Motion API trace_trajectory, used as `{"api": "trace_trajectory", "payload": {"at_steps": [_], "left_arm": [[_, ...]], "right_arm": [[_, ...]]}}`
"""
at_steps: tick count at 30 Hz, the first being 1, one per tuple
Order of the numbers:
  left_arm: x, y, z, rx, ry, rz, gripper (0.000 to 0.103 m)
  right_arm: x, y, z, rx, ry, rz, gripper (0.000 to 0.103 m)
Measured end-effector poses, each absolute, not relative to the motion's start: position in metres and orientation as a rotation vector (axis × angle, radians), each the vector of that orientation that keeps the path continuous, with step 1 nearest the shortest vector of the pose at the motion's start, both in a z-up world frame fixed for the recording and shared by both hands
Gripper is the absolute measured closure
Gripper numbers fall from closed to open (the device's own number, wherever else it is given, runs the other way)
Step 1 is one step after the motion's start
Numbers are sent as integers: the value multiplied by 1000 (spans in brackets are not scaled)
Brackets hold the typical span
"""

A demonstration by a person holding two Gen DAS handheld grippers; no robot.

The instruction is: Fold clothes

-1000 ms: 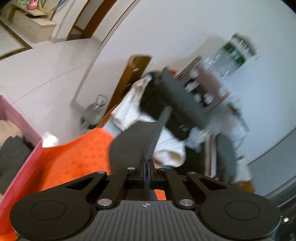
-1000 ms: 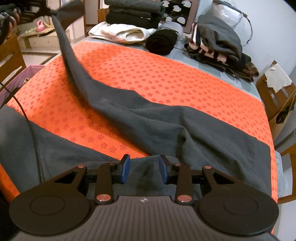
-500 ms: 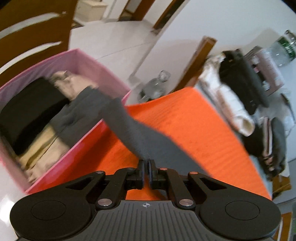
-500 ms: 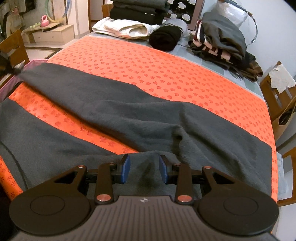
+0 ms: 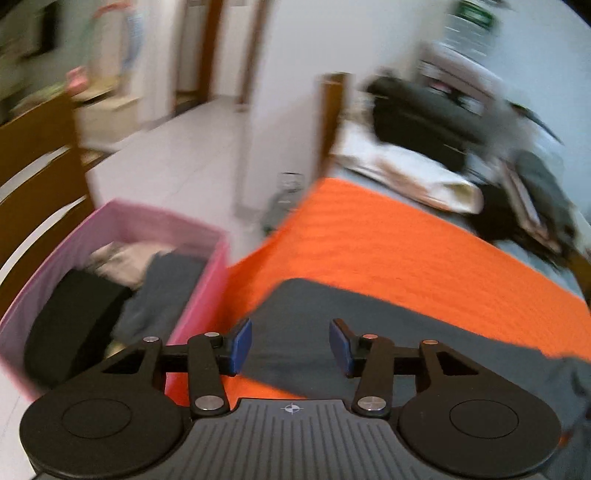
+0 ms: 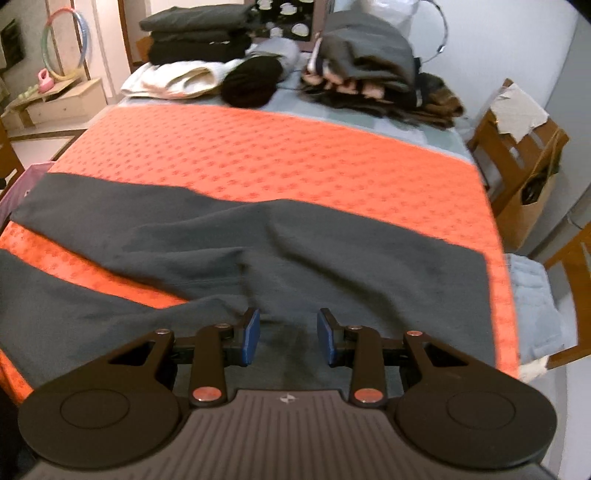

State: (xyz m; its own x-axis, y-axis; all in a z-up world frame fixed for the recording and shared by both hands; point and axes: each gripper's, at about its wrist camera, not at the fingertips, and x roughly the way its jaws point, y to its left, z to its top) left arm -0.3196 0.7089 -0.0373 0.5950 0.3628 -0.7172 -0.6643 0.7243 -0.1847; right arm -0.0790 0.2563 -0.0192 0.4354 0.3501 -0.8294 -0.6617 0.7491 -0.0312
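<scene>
Trousers in dark grey are lying flat on the orange cloth, waist rightward, legs running left toward the pink bin. The right gripper is hovering part-open, gripping nothing. The left gripper has just been opening, jaws empty above a leg end. Folded clothes are sitting beyond.

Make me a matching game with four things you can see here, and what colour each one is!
Things:
1. trousers
2. table mat
3. storage box
4. gripper pads

Colours:
A. pink
B. blue
C. dark grey
D. orange

Pairs: 1-C, 2-D, 3-A, 4-B
</scene>
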Motion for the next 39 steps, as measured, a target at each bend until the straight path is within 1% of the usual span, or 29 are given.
{"api": "trace_trajectory", "payload": {"at_steps": [4, 9, 15, 20, 27, 32, 33, 34, 35, 36, 37, 38, 39], "left_arm": [[-277, 687, -33, -410, 771, 449, 53], [-218, 652, -40, -378, 950, 294, 53], [-161, 602, -33, -267, 970, 242, 53], [-115, 569, -37, -128, 1009, 170, 51], [-67, 561, -51, 50, 1069, 119, 52], [-52, 565, -57, 17, 1122, -4, 53], [-52, 565, -59, 7, 1130, -26, 55], [-51, 564, -60, 6, 1132, -37, 61], [-49, 563, -62, 4, 1138, -42, 64], [-48, 563, -65, -3, 1149, -49, 69], [-48, 562, -67, -12, 1163, -60, 77], [-48, 560, -70, -12, 1176, -65, 81], [-48, 557, -74, 0, 1190, -62, 85]], "right_arm": [[-56, 227, -12, -452, 916, 694, 64], [-16, 195, -11, -556, 914, 773, 64], [36, 179, -19, -660, 891, 866, 64], [74, 184, -34, -740, 886, 953, 60], [119, 207, -57, -830, 911, 1037, 59], [142, 220, -76, -851, 987, 1103, 57], [144, 221, -80, -856, 1010, 1124, 57], [145, 222, -83, -861, 1032, 1146, 57], [146, 222, -87, -866, 1052, 1164, 57], [146, 222, -90, -870, 1055, 1166, 57], [146, 222, -91, -863, 1053, 1162, 60], [146, 221, -91, -854, 1048, 1155, 66], [146, 219, -90, -835, 1032, 1134, 81]]}}
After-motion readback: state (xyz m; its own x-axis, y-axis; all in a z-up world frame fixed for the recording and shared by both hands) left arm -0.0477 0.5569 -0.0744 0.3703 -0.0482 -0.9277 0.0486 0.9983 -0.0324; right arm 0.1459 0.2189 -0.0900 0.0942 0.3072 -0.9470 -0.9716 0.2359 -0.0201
